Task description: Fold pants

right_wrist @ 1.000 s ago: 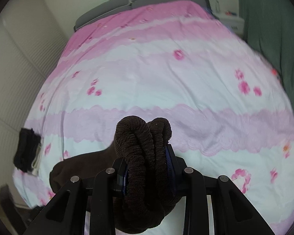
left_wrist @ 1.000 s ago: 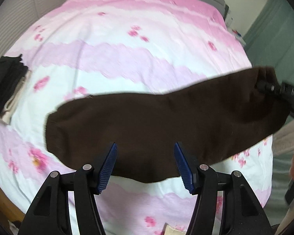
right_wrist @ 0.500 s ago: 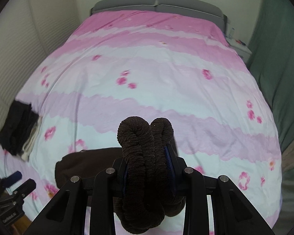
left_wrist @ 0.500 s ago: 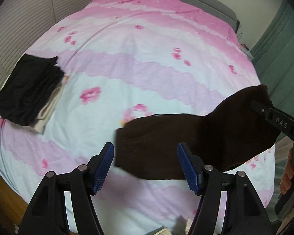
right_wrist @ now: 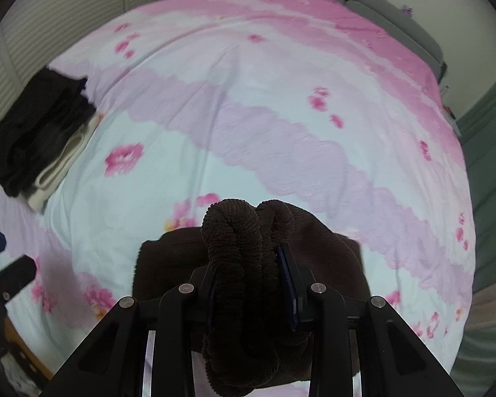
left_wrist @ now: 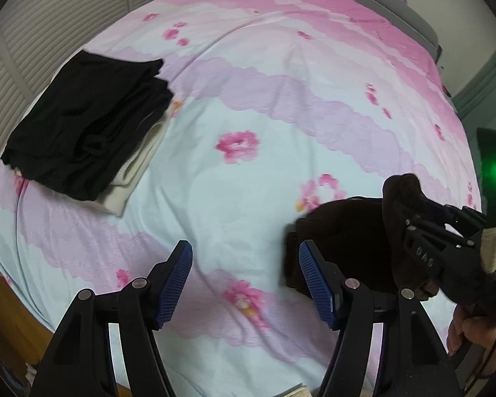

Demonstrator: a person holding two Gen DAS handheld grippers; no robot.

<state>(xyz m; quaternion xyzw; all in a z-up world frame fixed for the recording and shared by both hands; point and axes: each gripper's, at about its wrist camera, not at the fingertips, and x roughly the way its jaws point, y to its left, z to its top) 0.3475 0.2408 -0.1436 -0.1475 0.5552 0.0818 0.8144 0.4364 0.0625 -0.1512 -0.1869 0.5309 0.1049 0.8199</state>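
The dark brown pants (left_wrist: 344, 231) lie bunched at the bed's near right. My right gripper (right_wrist: 251, 261) is shut on a thick rolled edge of them (right_wrist: 234, 231); the rest spreads on the quilt below (right_wrist: 168, 264). In the left wrist view the right gripper (left_wrist: 426, 231) shows at the right, clamped on the brown fabric. My left gripper (left_wrist: 244, 281) is open and empty above the quilt, its right blue pad (left_wrist: 314, 281) just in front of the pants' left edge.
A pink and pale blue flowered quilt (left_wrist: 248, 106) covers the bed. A folded stack of black clothes on a cream one (left_wrist: 82, 125) lies at the left edge, also in the right wrist view (right_wrist: 36, 135). Louvred doors (left_wrist: 49, 16) stand left, a grey headboard (right_wrist: 380, 3) far.
The pants have been drawn to the right and gathered from a long spread strip into a short bunch. My left gripper has swung left, bringing the black stack closer.
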